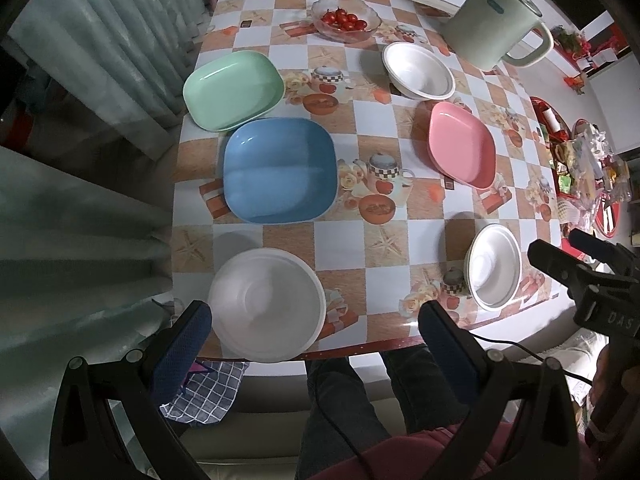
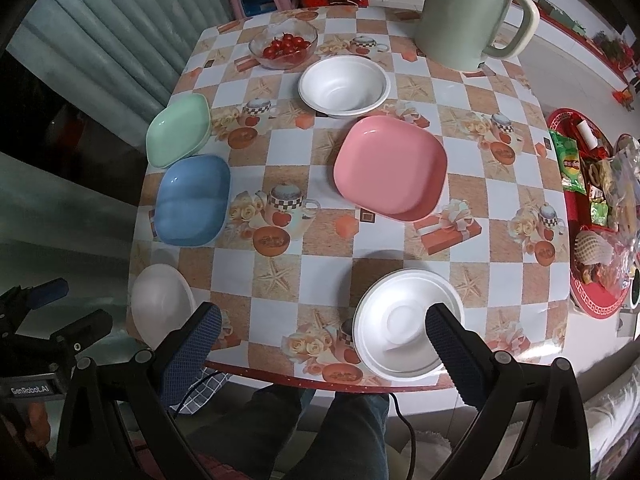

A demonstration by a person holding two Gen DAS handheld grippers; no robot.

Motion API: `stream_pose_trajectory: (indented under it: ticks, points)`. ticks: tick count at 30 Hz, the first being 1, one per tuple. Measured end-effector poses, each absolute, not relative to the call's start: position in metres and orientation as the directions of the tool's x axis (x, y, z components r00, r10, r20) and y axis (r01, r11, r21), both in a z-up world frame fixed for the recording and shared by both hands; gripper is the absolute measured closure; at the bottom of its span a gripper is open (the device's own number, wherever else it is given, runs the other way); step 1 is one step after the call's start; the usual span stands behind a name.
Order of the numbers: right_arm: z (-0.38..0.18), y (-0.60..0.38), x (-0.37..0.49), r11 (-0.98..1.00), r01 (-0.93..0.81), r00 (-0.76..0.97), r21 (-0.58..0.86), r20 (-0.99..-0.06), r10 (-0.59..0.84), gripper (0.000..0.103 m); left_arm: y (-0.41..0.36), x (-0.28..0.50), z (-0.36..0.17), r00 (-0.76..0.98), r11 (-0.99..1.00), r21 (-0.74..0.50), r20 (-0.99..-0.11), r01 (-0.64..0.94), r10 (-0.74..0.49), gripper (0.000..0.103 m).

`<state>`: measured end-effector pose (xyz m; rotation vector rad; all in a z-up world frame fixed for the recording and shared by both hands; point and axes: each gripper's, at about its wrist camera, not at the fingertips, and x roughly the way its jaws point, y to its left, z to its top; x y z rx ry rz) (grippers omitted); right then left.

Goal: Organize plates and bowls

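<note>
On the checked table [image 1: 360, 128] lie a green plate [image 1: 233, 90], a blue plate [image 1: 279, 170] and a pink plate [image 1: 461, 145]. Three white foam bowls stand there: near left [image 1: 267, 305], near right [image 1: 495, 266], far [image 1: 418, 70]. My left gripper [image 1: 316, 332] hangs open above the near edge, its left finger beside the near-left bowl. In the right wrist view the pink plate [image 2: 390, 167], far bowl [image 2: 344, 86], blue plate [image 2: 193, 200] and green plate [image 2: 178, 131] show. My right gripper [image 2: 324, 340] is open over the near-right bowl [image 2: 408, 334], empty.
A glass bowl of cherry tomatoes [image 1: 346, 20] and a pale green kettle [image 1: 494, 20] stand at the table's far end. A red tray of snacks [image 2: 596, 208] sits to the right. A person's legs [image 2: 320, 432] are below the near edge. A checked cloth [image 1: 204, 392] lies at lower left.
</note>
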<state>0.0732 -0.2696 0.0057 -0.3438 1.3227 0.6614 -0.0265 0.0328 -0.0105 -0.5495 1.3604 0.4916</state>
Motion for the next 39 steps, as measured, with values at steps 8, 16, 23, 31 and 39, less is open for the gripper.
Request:
stream_pose_trajectory:
  ticks: [8, 16, 23, 31, 39]
  points:
    - [0.001, -0.255, 0.068, 0.762, -0.634, 0.086, 0.132, -0.967, 0.240, 0.000, 0.043, -0.035, -0.014, 0.136, 0.768, -0.083, -0.991, -0.636, 0.005, 0.000]
    - [-0.005, -0.240, 0.061, 0.746, -0.652, 0.064, 0.132, -0.971, 0.228, 0.000, 0.052, -0.043, -0.024, 0.108, 0.750, -0.090, -0.994, -0.655, -0.025, 0.000]
    - [-0.008, -0.231, 0.059, 0.741, -0.659, 0.055, 0.131, -0.974, 0.221, 0.000, 0.057, -0.047, -0.026, 0.099, 0.747, -0.093, -0.994, -0.659, -0.037, 0.000]
    - [-0.010, -0.222, 0.061, 0.739, -0.660, 0.045, 0.135, -0.975, 0.218, 0.000, 0.066, -0.045, -0.030, 0.107, 0.744, -0.104, -0.993, -0.661, -0.043, 0.000]
    - [-0.013, -0.220, 0.063, 0.738, -0.662, 0.036, 0.133, -0.977, 0.209, 0.000, 0.071, -0.040, -0.034, 0.096, 0.738, -0.104, -0.994, -0.667, -0.054, 0.000]
